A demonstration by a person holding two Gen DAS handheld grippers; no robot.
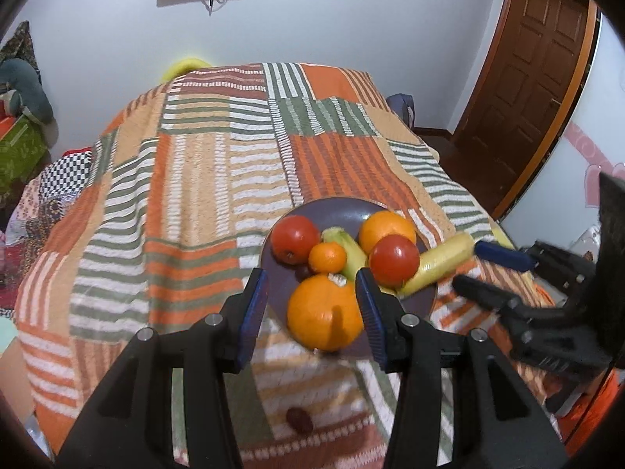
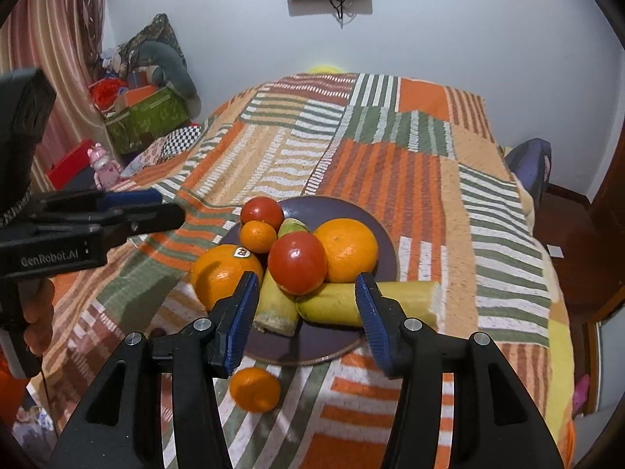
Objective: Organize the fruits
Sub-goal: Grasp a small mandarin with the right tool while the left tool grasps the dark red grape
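Mostly fruit on purple plate point(image 2: 384, 250)

Purple plate point(image 2: 384, 242), orange-green-white striped bedspread point(image 1: 195, 164), red tomatoes point(image 2: 297, 262), oranges point(image 2: 347, 249), yellow corn point(image 2: 332, 306); dark maroon fruit point(image 1: 299, 420), possibly a date.

We see our right gripper point(image 2: 306, 314) with its blue pads apart and nothing pressed between them, just near of a dark plate point(image 2: 384, 238) on the striped bed point(image 2: 390, 148). The plate carries two tomatoes, three oranges and yellow corn pieces. A small orange point(image 2: 254, 389) lies on the bedspread near the plate. The left gripper point(image 2: 129, 211) reaches in from the left.
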